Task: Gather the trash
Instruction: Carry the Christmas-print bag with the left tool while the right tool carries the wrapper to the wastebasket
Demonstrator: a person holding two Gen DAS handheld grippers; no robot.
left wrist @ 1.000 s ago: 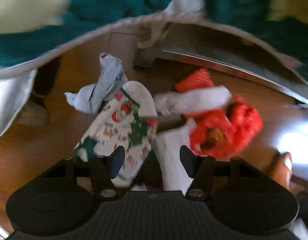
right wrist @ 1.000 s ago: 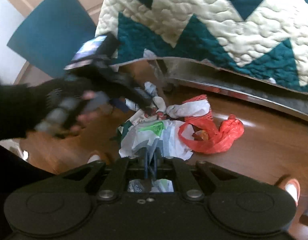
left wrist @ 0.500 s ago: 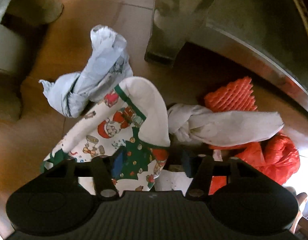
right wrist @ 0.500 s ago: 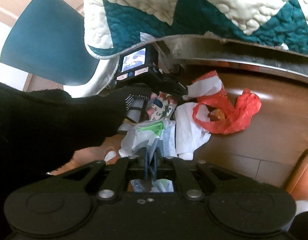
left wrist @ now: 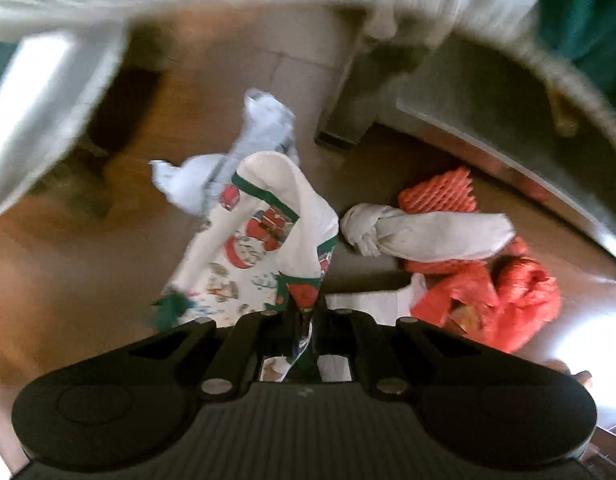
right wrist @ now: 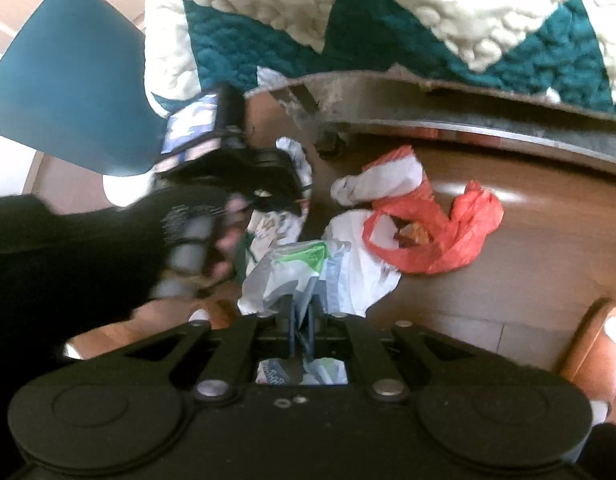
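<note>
A Christmas-printed paper napkin (left wrist: pixel 264 240) rises from the wooden floor, and the jaws of my left gripper (left wrist: pixel 306 312) are closing, pinched on its lower edge. Behind it lies a crumpled pale-blue paper (left wrist: pixel 228 168). To its right are a twisted white tissue (left wrist: pixel 420 232), orange foam netting (left wrist: pixel 440 192) and a red plastic bag (left wrist: pixel 500 304). My right gripper (right wrist: pixel 302 312) is shut on a thin plastic bag with green print (right wrist: pixel 300 264). In the right wrist view a gloved hand (right wrist: pixel 188 224) holds the left gripper (right wrist: pixel 264 176) over the pile, beside the red plastic bag (right wrist: pixel 440 236).
A teal and cream quilt (right wrist: pixel 388 32) hangs over the bed's metal rail (right wrist: pixel 488 132) just behind the trash. A bed leg (left wrist: pixel 348 112) stands near the blue paper. A teal board (right wrist: pixel 68 80) leans at the left. A white sheet (right wrist: pixel 360 268) lies on the floor; a shoe (right wrist: pixel 604 340) is at the right.
The left jaws went from wide apart to pinched shut on the printed napkin, and that gripper pulled back from the floor. The right gripper kept its hold on the plastic bag.
</note>
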